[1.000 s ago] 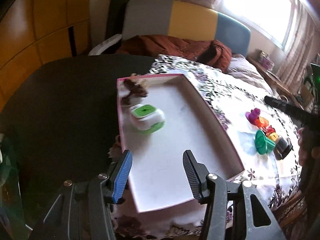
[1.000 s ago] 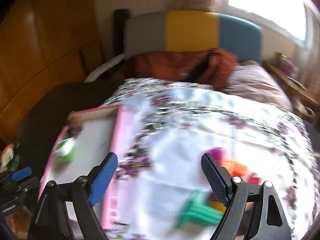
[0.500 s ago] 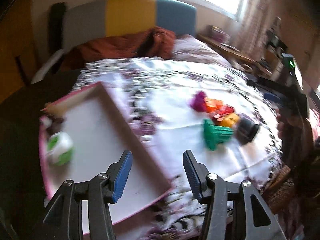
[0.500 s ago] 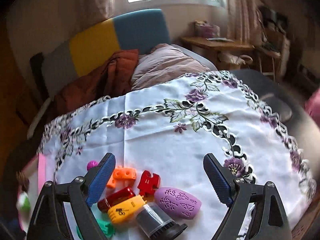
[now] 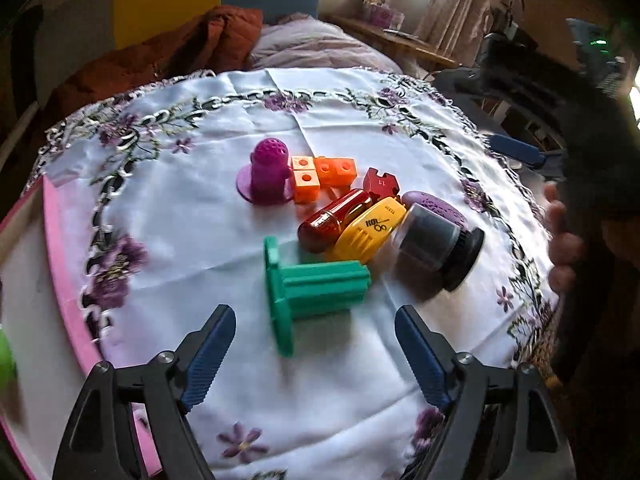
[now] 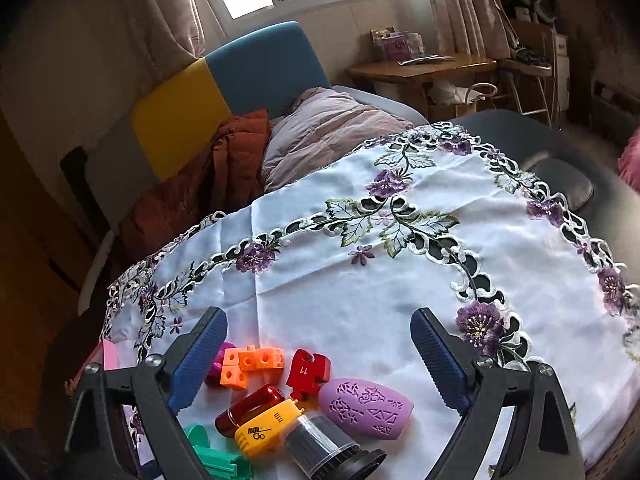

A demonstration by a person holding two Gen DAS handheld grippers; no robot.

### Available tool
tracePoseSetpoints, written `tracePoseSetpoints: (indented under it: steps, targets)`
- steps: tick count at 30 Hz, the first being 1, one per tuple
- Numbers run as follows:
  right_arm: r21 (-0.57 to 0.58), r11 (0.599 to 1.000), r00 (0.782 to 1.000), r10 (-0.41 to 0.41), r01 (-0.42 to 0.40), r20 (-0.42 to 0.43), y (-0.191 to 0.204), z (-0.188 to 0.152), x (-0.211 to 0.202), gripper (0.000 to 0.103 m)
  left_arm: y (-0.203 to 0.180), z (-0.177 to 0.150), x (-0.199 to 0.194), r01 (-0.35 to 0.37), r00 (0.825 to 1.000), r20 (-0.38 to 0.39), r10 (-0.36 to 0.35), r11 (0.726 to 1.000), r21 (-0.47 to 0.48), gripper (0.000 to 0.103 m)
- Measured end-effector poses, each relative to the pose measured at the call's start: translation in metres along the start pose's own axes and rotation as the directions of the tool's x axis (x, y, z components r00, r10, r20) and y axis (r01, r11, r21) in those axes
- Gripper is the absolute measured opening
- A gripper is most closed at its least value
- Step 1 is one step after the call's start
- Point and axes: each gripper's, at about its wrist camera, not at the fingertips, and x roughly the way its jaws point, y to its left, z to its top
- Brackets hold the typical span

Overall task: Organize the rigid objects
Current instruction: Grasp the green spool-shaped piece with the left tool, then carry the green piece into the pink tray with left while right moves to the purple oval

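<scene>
While both jaws are held wide apart with nothing between them, the left gripper [image 5: 312, 334] is poised just above the green piece [image 5: 310, 286], which lies on its side on the tablecloth [image 5: 192, 216]. At far left, a pink tray [image 5: 60, 248] is seen. Beyond the green piece a purple peg [image 5: 266, 176], orange cubes [image 5: 320, 172], a dark-red capsule [image 5: 334, 220], a yellow piece [image 5: 370, 232], a red block [image 5: 380, 184] and a black cylinder [image 5: 434, 242] are clustered together. The right gripper [image 6: 318, 346] is held over the same cluster, near a lilac oval [image 6: 364, 402].
</scene>
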Motion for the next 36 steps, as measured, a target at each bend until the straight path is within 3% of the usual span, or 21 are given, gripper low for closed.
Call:
tracePoseSetpoints:
  steps: [6,7,9,11,24,29,36]
  targets:
    - [0.007,1.000,1.000,0.012,-0.012,0.000,-0.001,0.000,-0.001,0.094,0.003,0.013,0.023,-0.018,1.000,-0.027,0.016,0.998,-0.065,0.083]
    - [0.009,1.000,1.000,0.013,-0.013,0.000,-0.001,0.001,-0.001,0.094,0.006,0.013,0.024,-0.018,1.000,-0.019,0.017,0.997,-0.076,0.078]
    - [0.009,1.000,1.000,0.012,-0.012,-0.002,-0.001,0.001,0.000,0.094,0.012,0.012,0.026,0.003,1.000,-0.015,-0.004,0.996,-0.094,0.058]
    - [0.009,1.000,1.000,0.013,-0.013,-0.005,-0.001,0.001,0.001,0.094,0.015,0.009,0.025,0.027,1.000,-0.012,-0.028,0.995,-0.091,0.058]
    - [-0.011,1.000,0.996,0.025,-0.026,-0.086,0.003,-0.005,0.015,0.094,0.013,-0.037,-0.002,0.014,0.999,0.041,-0.015,0.999,0.033,0.058]
    - [0.010,0.993,0.972,0.120,-0.121,-0.201,0.005,-0.011,0.024,0.090,0.015,-0.037,-0.001,0.027,0.999,0.046,-0.029,0.999,0.031,0.058]
    - [-0.126,0.989,0.961,0.038,-0.075,-0.275,0.015,-0.007,0.015,0.079,0.016,-0.039,-0.001,0.032,0.998,0.052,-0.034,0.999,0.024,0.058]
